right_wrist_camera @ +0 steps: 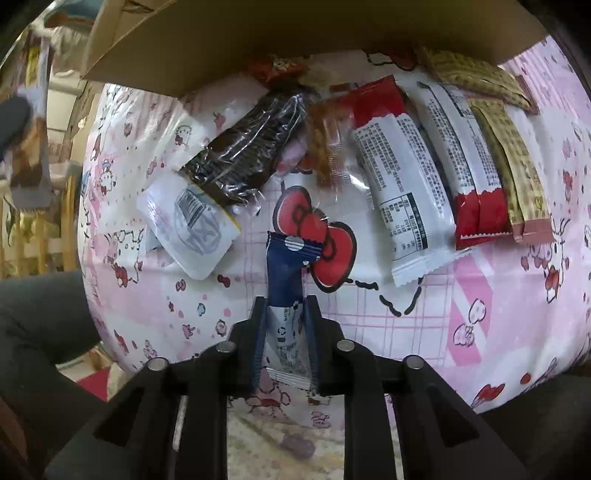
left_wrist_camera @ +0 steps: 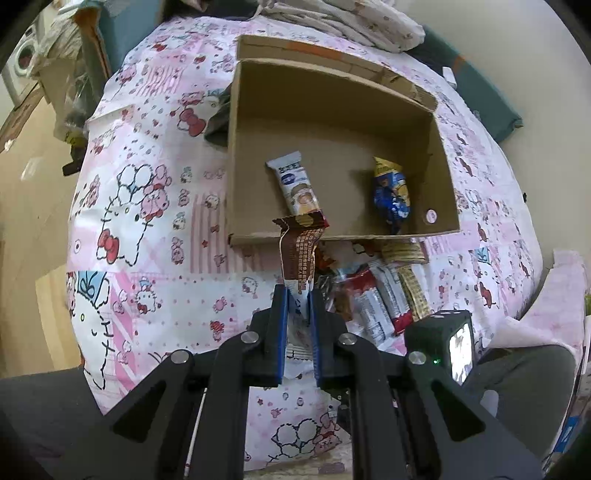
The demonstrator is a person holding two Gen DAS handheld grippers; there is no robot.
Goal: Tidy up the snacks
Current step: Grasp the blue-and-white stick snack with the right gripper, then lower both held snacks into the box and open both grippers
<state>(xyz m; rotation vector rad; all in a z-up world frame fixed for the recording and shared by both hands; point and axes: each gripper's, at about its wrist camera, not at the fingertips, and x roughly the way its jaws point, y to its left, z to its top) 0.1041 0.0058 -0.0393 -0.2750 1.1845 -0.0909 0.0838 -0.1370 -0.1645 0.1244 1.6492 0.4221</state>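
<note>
My left gripper (left_wrist_camera: 298, 295) is shut on a brown-and-white snack bar (left_wrist_camera: 300, 254), held above the near wall of an open cardboard box (left_wrist_camera: 343, 232). Inside the box lie a white bar (left_wrist_camera: 297, 186) and a blue-and-yellow packet (left_wrist_camera: 391, 195). My right gripper (right_wrist_camera: 285, 301) is shut on a blue-and-white snack packet (right_wrist_camera: 286, 273), held over the bed cover. Ahead of it lies a pile of snacks: a dark wrapped stack of biscuits (right_wrist_camera: 245, 151), a white pouch (right_wrist_camera: 188, 225), red-and-white bars (right_wrist_camera: 399, 177) and tan bars (right_wrist_camera: 517, 173).
The pink cartoon-print bed cover (left_wrist_camera: 147, 206) lies under everything. The box's near wall (right_wrist_camera: 295, 40) hangs over the pile in the right wrist view. Folded bedding (left_wrist_camera: 351, 22) lies behind the box. The right gripper's body (left_wrist_camera: 443, 343) sits at the lower right of the left view.
</note>
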